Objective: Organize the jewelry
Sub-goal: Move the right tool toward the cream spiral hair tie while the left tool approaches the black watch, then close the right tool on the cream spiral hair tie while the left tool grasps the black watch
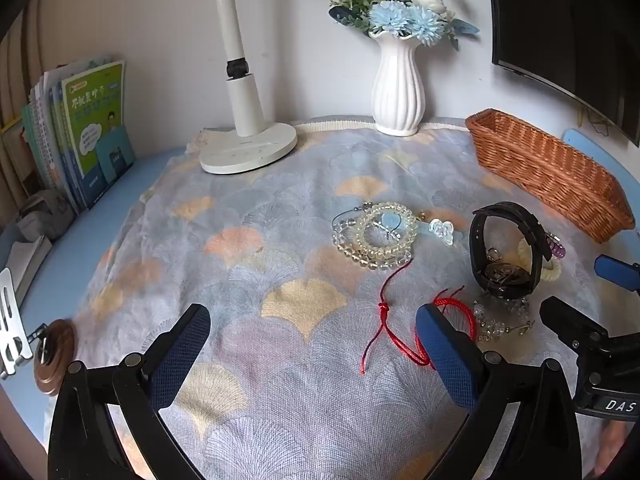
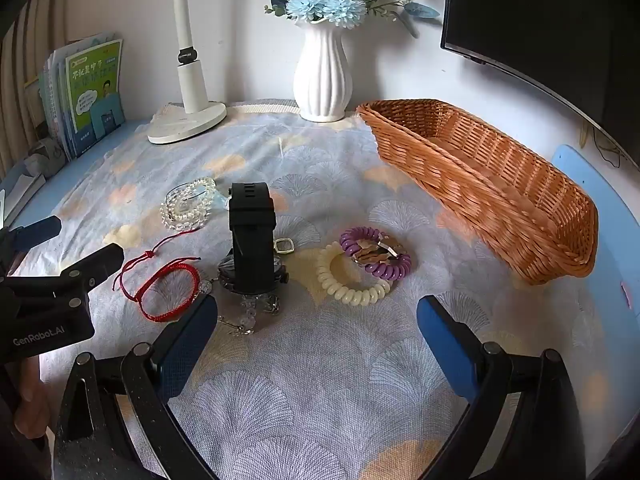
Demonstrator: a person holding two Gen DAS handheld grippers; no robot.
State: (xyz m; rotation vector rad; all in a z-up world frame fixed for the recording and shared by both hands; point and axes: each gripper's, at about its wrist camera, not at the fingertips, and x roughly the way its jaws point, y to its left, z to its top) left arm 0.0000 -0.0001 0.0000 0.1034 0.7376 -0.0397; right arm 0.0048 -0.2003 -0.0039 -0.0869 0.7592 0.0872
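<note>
Left claw [image 1: 312, 344]: spread wide and empty, tilted down over the cloth-covered bench [image 1: 240, 240].
Right claw [image 2: 318, 328]: also spread wide, nothing between its fingers.
Jewelry: all loose on the cloth; the wicker basket [image 2: 500, 200] at the back right looks empty.
Red cord bracelet [image 1: 456, 308]: light and limp, likely to slide; its loop touches the left claw's right finger, tails trailing toward the middle. Best pinched across the woven band.
Clear bead bracelets [image 1: 376, 236]: stacked, hard, slippery and a bit brittle; ahead of the left claw, well apart. Grip across the stack.
Black watch [image 2: 252, 240]: standing on edge, the heaviest piece, stiff strap, could topple; ahead and left of the right claw. Take the strap.
Cream coil band [image 2: 352, 276] and purple coil band [image 2: 376, 256]: springy, light, touching; just ahead of the right claw, nearest to it.
</note>
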